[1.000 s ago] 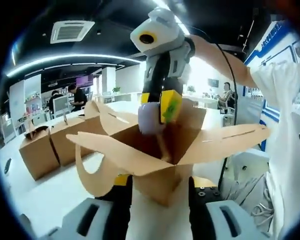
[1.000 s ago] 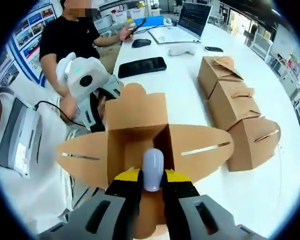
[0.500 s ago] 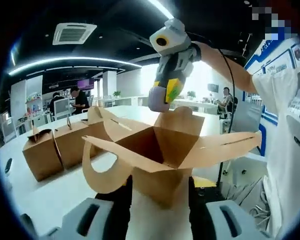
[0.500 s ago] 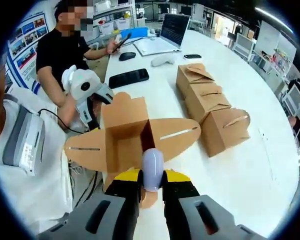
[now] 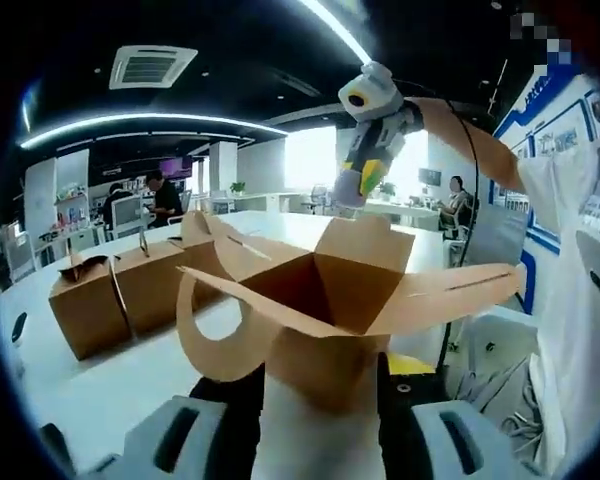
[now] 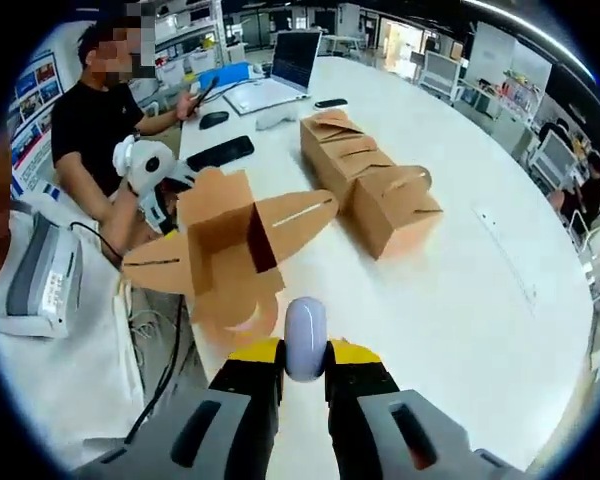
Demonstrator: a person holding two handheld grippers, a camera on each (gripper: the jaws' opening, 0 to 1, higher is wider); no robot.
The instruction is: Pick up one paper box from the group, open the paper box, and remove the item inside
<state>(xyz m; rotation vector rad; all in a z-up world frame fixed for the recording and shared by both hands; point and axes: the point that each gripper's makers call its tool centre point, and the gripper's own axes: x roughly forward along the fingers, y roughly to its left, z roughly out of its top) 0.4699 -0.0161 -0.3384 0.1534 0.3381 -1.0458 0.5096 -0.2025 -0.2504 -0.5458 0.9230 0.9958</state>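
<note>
Left gripper (image 5: 318,385) clamped the open paper box (image 5: 315,305); right gripper (image 6: 304,362) pinched the pale rounded item (image 6: 305,337) above the table (image 6: 460,290). Risk: thin pinch, item could slip.

Matt brown paper box (image 5: 325,305); smooth glossy lilac item (image 6: 305,337); glossy white table (image 6: 460,300).
</note>
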